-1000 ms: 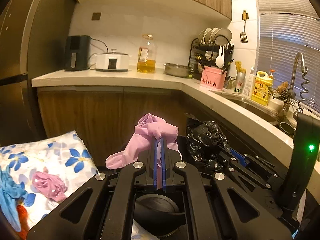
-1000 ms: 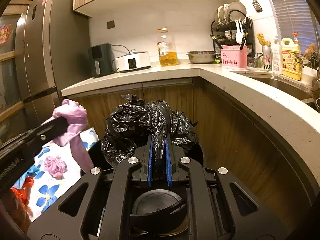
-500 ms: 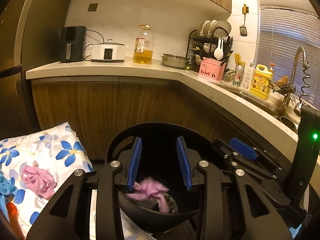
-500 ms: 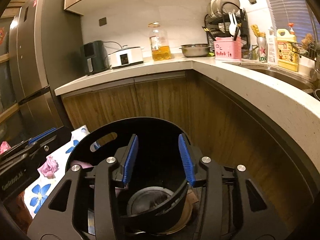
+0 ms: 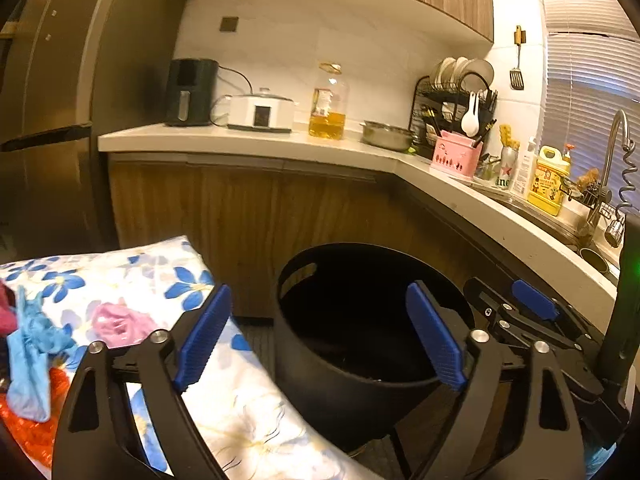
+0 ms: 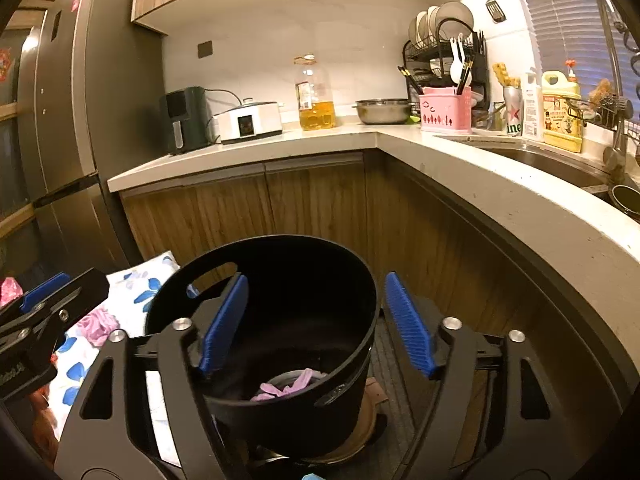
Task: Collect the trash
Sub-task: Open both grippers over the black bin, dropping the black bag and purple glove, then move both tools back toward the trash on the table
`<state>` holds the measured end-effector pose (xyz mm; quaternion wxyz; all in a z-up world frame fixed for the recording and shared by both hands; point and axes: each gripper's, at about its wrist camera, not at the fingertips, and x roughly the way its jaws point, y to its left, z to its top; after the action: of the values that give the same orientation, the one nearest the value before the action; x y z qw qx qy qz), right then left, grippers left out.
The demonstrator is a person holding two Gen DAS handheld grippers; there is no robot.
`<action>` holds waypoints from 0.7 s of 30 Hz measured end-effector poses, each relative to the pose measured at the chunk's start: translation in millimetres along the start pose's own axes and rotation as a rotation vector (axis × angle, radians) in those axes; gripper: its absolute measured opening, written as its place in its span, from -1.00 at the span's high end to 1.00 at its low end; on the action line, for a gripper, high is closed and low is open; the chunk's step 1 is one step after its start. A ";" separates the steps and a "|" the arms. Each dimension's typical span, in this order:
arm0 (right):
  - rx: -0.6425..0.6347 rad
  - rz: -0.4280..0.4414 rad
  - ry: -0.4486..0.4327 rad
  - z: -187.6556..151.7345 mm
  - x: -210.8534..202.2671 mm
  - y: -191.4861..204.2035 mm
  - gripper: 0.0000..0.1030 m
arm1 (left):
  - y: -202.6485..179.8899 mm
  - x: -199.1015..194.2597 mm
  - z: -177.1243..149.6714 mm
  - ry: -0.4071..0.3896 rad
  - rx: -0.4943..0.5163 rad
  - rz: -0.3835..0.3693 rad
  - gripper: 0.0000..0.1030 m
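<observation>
— While both units hover over the black bin, report jaws.
— I read left gripper and right gripper just opened wide, empty; pink glove lies inside.

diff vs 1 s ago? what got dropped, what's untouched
Both grippers let go. The left gripper released the pink glove, which now lies in the black bin; its jaws have just been opening, with nothing between them. The right gripper released the black bag, no longer visible; its jaws have likewise opened, empty. The trash on the floral cloth is unchanged.
</observation>
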<state>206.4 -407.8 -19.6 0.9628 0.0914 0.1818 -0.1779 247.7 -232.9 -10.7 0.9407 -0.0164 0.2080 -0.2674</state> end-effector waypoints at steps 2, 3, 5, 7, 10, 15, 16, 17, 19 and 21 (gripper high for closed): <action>-0.005 -0.001 0.000 -2.0 -6.8 3.4 -0.52 | 1.7 -9.2 -1.5 -0.004 -0.001 0.009 -0.69; -0.006 -0.001 0.000 -2.2 -8.8 4.8 -0.57 | 3.3 -13.9 -2.3 -0.005 -0.008 0.013 -0.70; -0.003 -0.004 -0.004 -2.8 -15.7 7.1 -0.63 | 6.3 -22.3 -3.9 -0.009 -0.020 0.026 -0.74; 0.000 -0.013 -0.013 -3.8 -23.9 8.8 -0.66 | 10.3 -31.0 -5.1 -0.014 -0.027 0.048 -0.83; 0.009 -0.016 -0.022 -4.7 -34.4 11.2 -0.67 | 19.4 -48.1 -8.2 -0.037 -0.042 0.081 -0.88; 0.012 0.000 -0.037 -4.6 -49.8 21.6 -0.67 | 31.2 -72.0 -13.2 -0.070 -0.046 0.130 -0.89; 0.009 0.005 -0.040 -4.9 -52.8 25.1 -0.68 | 33.8 -75.8 -14.0 -0.074 -0.049 0.141 -0.89; 0.007 0.012 -0.043 -5.1 -55.7 28.4 -0.68 | 37.0 -80.4 -15.5 -0.076 -0.051 0.152 -0.89; 0.004 0.022 -0.049 -5.2 -61.1 34.2 -0.68 | 41.4 -87.8 -18.4 -0.078 -0.053 0.171 -0.89; -0.001 0.029 -0.055 -6.8 -66.1 41.2 -0.67 | 47.6 -95.8 -22.5 -0.076 -0.056 0.197 -0.89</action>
<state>162.2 -347.9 4.0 0.9699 0.0884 0.1542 -0.1663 188.5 -141.5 -1.4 0.9688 -0.0323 0.1802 -0.1670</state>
